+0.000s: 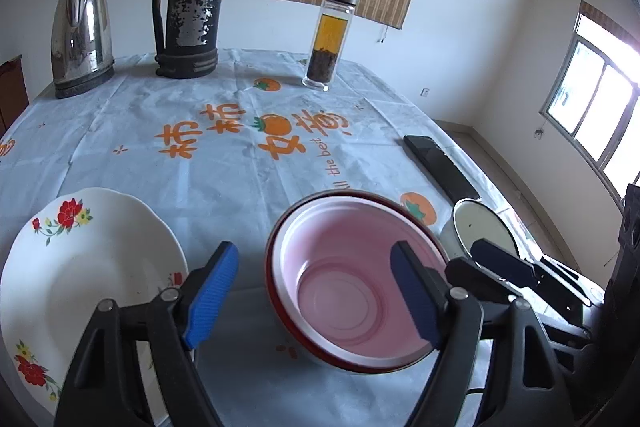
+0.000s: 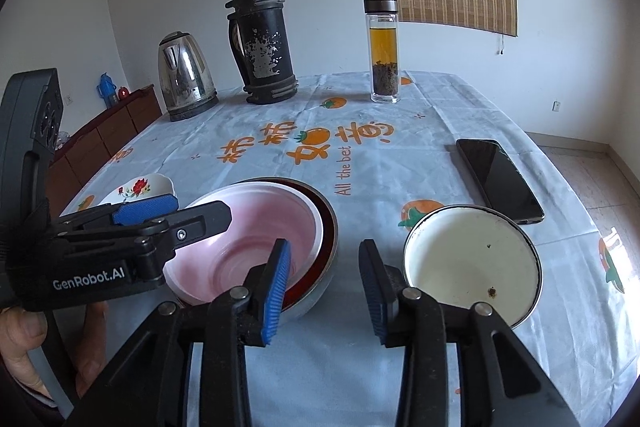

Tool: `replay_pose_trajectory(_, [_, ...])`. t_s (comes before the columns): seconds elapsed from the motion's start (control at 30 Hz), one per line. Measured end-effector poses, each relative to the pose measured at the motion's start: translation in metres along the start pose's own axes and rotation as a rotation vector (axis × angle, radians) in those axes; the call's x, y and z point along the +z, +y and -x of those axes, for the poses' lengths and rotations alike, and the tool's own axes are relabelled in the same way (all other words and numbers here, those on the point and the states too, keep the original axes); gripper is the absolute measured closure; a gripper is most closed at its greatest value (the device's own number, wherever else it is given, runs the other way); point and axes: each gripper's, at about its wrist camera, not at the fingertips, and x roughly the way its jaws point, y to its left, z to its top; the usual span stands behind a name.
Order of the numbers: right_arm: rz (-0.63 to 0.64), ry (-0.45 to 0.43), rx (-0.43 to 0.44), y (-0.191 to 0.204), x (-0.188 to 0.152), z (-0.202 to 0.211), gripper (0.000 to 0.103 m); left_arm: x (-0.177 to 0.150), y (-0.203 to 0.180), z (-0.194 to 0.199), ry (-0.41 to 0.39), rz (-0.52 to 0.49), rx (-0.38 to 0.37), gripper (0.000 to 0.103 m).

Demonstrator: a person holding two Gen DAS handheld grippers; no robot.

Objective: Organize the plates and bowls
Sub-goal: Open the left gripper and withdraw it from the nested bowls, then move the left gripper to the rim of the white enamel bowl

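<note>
We record the pink plastic bowl (image 1: 356, 291) nested in a red-lined metal bowl (image 2: 326, 227) on the cloth-covered desk (image 1: 224, 179), with the flowered white plate (image 1: 80, 275) just left of it and the white enamel bowl (image 2: 472, 263) just right. The left claw (image 1: 316, 295) stands wide open astride the pink bowl's rim, gripping nothing. The right claw (image 2: 324, 287) is partly open and empty, between the nested bowls and the enamel bowl.

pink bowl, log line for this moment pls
pink bowl: nested in red bowl | left gripper: open, straddling rim | right gripper: open, empty | enamel bowl: apart
</note>
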Motion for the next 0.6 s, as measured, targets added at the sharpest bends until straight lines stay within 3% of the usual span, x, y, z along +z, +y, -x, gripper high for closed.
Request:
replay_pose_trajectory(0.43, [-0.022,-0.052,-0.055,-0.024,-0.018,0.027,0.064,-0.002,0.001,0.004,-0.039,0.012,0.03,0.023])
replay_pose_trajectory(0.6, [-0.056,-0.071,-0.089,-0.042,-0.025,0.034,0.064,-0.004,-0.005,0.012,-0.102,-0.012,0.062,0.023])
